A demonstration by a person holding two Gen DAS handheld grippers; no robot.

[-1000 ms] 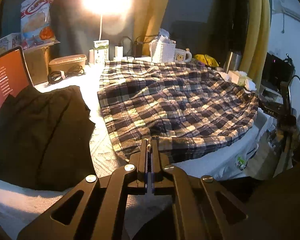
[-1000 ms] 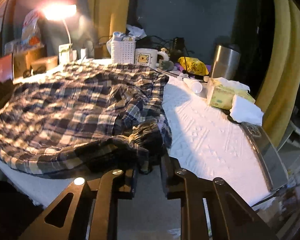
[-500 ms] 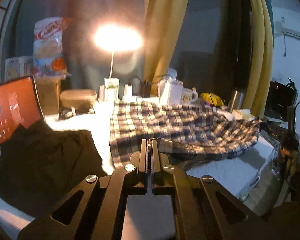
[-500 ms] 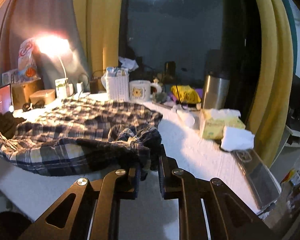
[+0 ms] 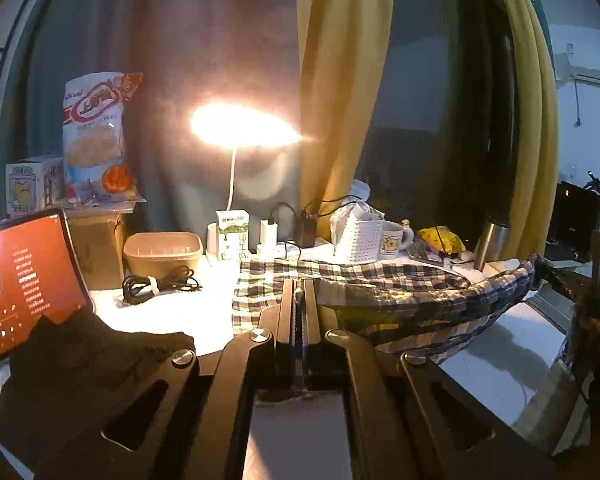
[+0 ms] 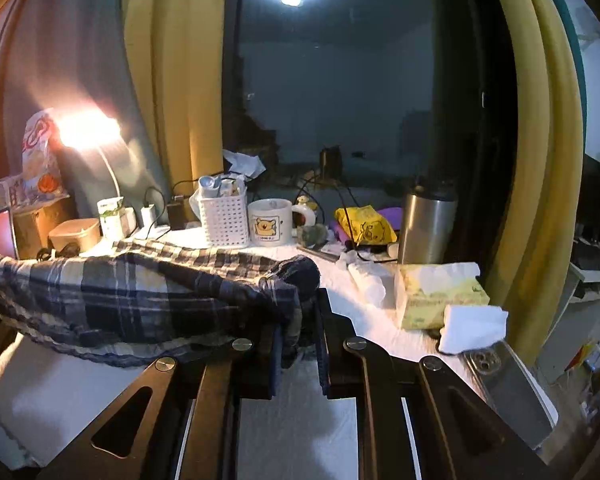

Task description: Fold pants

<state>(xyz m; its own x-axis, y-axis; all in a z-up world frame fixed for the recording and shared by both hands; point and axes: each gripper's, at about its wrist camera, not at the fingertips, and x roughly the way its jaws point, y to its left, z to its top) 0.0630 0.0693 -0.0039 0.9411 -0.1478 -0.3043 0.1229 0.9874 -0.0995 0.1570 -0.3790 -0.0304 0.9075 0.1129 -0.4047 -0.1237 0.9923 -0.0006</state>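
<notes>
The plaid pants lie across the white-covered table, and their near edge is lifted off it. My left gripper is shut, pinching that edge at one end. From there the cloth sags in a band to the right, up to my right gripper. In the right wrist view the right gripper is shut on a bunched wad of the pants. The fabric runs off to the left and hangs above the table.
A black garment and a lit tablet sit at the left. Along the back stand a glowing lamp, a brown tub, a white basket, a mug and a steel flask. Right: tissue box, phone.
Both grippers have risen with the near edge of the pants still in them. That edge has come off the table and now hangs between them. Both views look more level.
</notes>
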